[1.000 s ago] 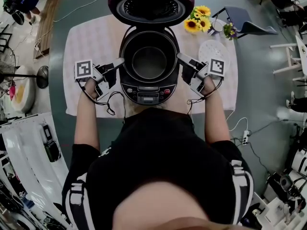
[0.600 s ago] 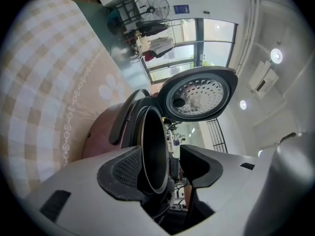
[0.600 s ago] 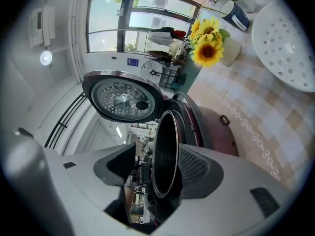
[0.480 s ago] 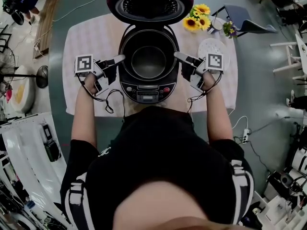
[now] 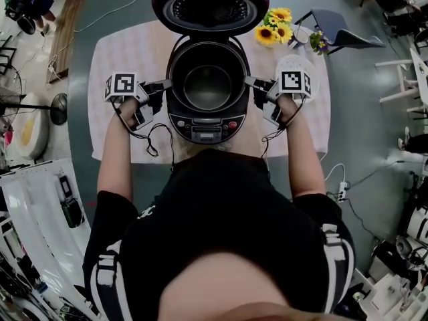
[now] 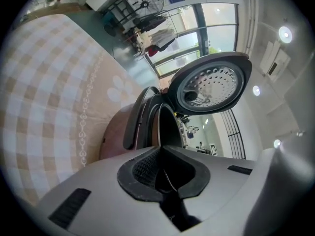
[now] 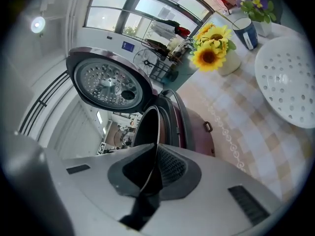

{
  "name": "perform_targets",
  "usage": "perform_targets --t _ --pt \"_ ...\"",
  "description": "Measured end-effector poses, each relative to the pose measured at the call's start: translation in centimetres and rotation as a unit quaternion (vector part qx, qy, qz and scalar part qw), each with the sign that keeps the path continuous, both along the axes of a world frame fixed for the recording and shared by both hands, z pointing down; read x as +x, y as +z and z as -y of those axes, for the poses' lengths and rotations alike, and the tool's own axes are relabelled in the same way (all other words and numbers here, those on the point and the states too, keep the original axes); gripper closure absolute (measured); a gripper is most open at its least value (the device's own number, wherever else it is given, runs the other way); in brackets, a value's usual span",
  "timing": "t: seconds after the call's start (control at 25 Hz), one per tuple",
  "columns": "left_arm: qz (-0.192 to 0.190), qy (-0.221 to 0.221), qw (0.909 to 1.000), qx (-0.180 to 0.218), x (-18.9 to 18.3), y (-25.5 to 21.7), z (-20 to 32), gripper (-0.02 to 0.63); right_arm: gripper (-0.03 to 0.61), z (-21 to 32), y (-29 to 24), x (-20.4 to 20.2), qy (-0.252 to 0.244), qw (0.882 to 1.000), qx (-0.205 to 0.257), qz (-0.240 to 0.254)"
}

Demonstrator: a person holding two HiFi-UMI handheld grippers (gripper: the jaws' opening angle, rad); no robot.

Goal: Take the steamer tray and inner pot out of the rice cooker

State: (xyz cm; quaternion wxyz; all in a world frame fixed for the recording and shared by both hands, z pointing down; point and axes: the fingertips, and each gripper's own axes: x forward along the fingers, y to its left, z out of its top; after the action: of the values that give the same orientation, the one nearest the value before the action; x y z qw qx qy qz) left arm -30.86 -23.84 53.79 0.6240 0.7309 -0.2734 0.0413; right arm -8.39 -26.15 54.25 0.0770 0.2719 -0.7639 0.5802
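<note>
Surface [image 5: 134, 52]: covered by a pale checked cloth, filling the upper middle of the head view.
Rice cooker [image 5: 207, 122]: stands at the centre of the cloth, control panel toward the person.
Lid [image 5: 209, 9]: swung fully open, at the top centre of the head view, its perforated inner plate showing.
Inner pot [image 5: 208, 85]: seated in the rice cooker, upper centre of the head view; nothing shows inside it.
Steamer tray [image 7: 288, 85]: white and perforated, out of the rice cooker, lying flat on the cloth at the right edge of the right gripper view.
Left gripper [image 5: 168, 84]: at the left side of the cooker; its jaws have just been closing and are now clamped on the thin rim of the inner pot, which runs between the pads.
Right gripper [image 5: 249, 81]: at the right side of the cooker; its jaws have just been closing too and pinch the pot's rim on that side.
Sunflowers [image 5: 275, 27]: upper right, just beside the lid.
Cup [image 7: 244, 31]: dark blue, near the sunflowers.
</note>
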Motion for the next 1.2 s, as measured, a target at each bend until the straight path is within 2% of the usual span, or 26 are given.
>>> perform_targets --t 0.12,0.24,0.4,0.52,0.6,0.76,0.92,1.08,1.2 --pt "-0.010 -0.003 0.9999 -0.002 0.1 0.0 0.0 0.600 0.563 0.0 0.0 0.0 0.004 1.000 0.000 -0.001" --pt "-0.004 -0.001 1.0000 0.005 0.1 -0.2 -0.2 0.598 0.565 -0.2 -0.2 -0.2 0.013 1.000 -0.008 0.006" --pt "-0.005 0.001 0.9999 0.013 0.3 -0.7 -0.5 0.600 0.566 0.0 -0.8 0.0 0.006 1.000 0.023 -0.015" --pt "-0.038 0.001 0.9990 0.025 0.4 -2.0 -0.7 0.601 0.565 -0.2 -3.2 -0.1 0.009 0.999 0.044 0.015" --pt "-0.064 -0.003 0.9975 0.031 0.3 -3.5 -1.0 0.601 0.565 -0.5 -4.8 0.0 0.006 0.998 0.060 0.018" --pt "-0.130 -0.012 0.9890 0.071 0.8 -8.5 -1.4 0.600 0.565 -0.8 -8.2 0.0 -0.016 0.993 0.107 0.050" --pt "-0.127 -0.012 0.9861 0.107 1.2 -11.5 -1.7 0.600 0.565 -1.7 -11.2 0.3 -0.004 0.989 0.119 0.085" --pt "-0.128 0.003 0.9840 0.123 2.0 -13.3 -2.2 0.600 0.565 -2.3 -13.5 1.2 0.008 0.985 0.135 0.103" --pt "-0.143 0.004 0.9821 0.123 2.6 -14.0 -2.4 0.600 0.565 -2.7 -14.2 1.6 0.010 0.985 0.139 0.106"
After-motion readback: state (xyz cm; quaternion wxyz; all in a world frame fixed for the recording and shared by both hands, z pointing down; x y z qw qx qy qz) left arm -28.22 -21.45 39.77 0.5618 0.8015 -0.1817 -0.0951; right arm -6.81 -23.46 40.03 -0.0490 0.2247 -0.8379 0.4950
